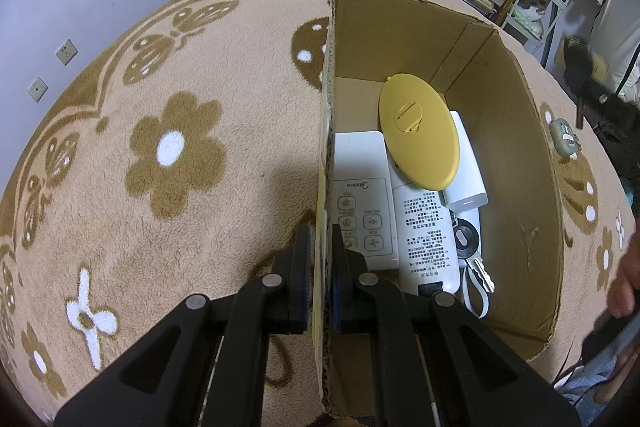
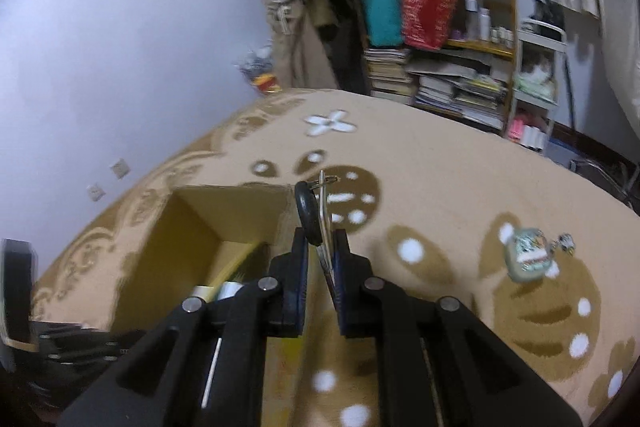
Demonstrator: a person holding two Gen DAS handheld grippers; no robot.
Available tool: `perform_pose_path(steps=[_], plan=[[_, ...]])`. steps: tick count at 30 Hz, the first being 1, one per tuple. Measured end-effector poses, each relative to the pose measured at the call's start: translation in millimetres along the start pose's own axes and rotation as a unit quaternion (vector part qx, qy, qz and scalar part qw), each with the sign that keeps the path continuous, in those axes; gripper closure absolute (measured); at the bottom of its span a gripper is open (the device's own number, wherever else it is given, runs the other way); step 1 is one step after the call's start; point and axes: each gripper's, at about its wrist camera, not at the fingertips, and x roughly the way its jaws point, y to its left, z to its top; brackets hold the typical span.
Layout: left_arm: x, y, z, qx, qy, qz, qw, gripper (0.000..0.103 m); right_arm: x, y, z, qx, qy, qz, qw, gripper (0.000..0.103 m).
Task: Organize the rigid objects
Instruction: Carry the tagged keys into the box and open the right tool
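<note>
An open cardboard box [image 1: 504, 155] stands on a beige flowered blanket [image 1: 180, 147]. My left gripper [image 1: 320, 233] is shut on the box's left wall, one finger inside and one outside. In the box lie a white remote [image 1: 362, 179], a second white remote face down [image 1: 426, 227], a yellow oval case [image 1: 418, 131], a white charger block [image 1: 466, 179] and a black-headed key [image 1: 468, 237]. My right gripper [image 2: 320, 233] is shut on another black-headed key [image 2: 308, 211] with a ring, held above the blanket just right of the box [image 2: 224, 215].
A small green case [image 2: 528, 255] with a charm lies on the blanket to the right, also seen as the green case [image 1: 564, 137] beyond the box. A hand [image 1: 624, 283] shows at the right edge. A cluttered shelf [image 2: 440, 27] stands behind the blanket.
</note>
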Motion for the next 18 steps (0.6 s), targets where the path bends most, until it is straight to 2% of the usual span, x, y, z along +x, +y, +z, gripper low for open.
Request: perform_pose_path(steps=[6, 18], plan=[[0.0, 0.2, 0.0, 0.0, 0.0, 0.0, 1.0, 0.094, -8.4, 38.8, 4.6, -0.053, 0.031, 0.051, 0.997, 0.09], [0.4, -0.2, -0.4, -0.002, 0.0, -0.004, 1.0, 0.094, 19.3, 73.9, -22.3, -0.13, 0.122, 0.082, 0.981, 0.09]])
